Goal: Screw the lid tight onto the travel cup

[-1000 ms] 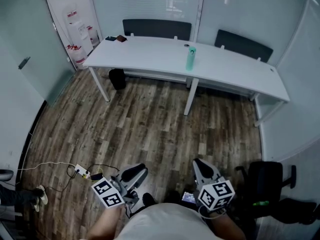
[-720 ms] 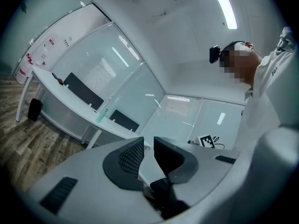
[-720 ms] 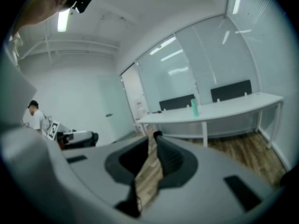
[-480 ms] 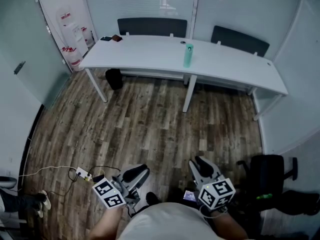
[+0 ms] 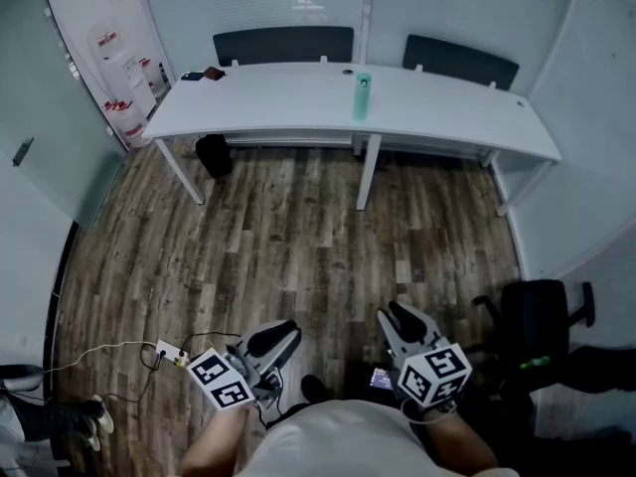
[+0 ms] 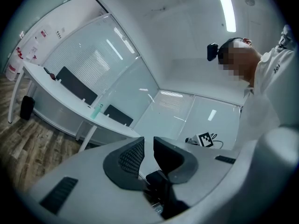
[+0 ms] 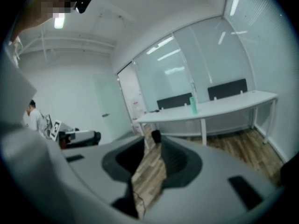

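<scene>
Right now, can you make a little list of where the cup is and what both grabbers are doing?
cup: teal travel cup, upright on the white table, far across the room
left gripper: shut, holding nothing
right gripper: jaws just opened a little, nothing between them
task: not begun, both grippers far from the cup

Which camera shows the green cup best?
The head view: the cup stands whole and sharp on the white table. The right gripper view shows it blurrier; the left gripper view only a tiny speck.
</scene>
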{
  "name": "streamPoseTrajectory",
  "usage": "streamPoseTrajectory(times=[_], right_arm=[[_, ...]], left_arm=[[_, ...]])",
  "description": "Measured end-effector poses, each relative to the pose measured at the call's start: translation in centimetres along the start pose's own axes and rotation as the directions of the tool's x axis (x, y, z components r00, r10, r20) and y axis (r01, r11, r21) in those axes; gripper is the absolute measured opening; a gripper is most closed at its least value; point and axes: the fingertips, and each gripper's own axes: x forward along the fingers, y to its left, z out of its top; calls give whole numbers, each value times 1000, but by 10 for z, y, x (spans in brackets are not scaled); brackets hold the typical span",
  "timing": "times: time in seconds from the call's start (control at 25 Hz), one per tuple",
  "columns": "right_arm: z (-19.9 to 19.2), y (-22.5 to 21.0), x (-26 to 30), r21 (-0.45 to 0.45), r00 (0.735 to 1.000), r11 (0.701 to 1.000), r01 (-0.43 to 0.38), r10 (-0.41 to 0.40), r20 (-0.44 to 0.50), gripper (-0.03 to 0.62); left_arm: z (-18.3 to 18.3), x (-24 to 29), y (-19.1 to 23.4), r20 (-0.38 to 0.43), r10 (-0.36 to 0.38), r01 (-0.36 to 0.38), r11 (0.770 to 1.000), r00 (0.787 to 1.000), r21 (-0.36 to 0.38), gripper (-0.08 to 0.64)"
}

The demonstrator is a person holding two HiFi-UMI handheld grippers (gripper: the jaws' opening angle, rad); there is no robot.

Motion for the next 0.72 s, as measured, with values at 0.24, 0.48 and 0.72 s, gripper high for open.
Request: streamPoseTrajectory(times=[0.24, 0.48, 0.72], right_arm=[[0, -1, 2, -2, 999, 999, 48, -48, 5, 109], [6, -15, 11, 3, 999, 999, 50, -50, -5, 109], [17, -45, 33, -2, 1000, 1000, 27, -27, -17, 109]], left_arm=[[-4, 3, 2, -29, -45, 44, 999, 999, -12, 81], [-4, 17, 10, -39, -39, 38, 999, 998, -19, 81], [3, 49, 26, -42, -11, 11, 1000, 999, -9, 81]])
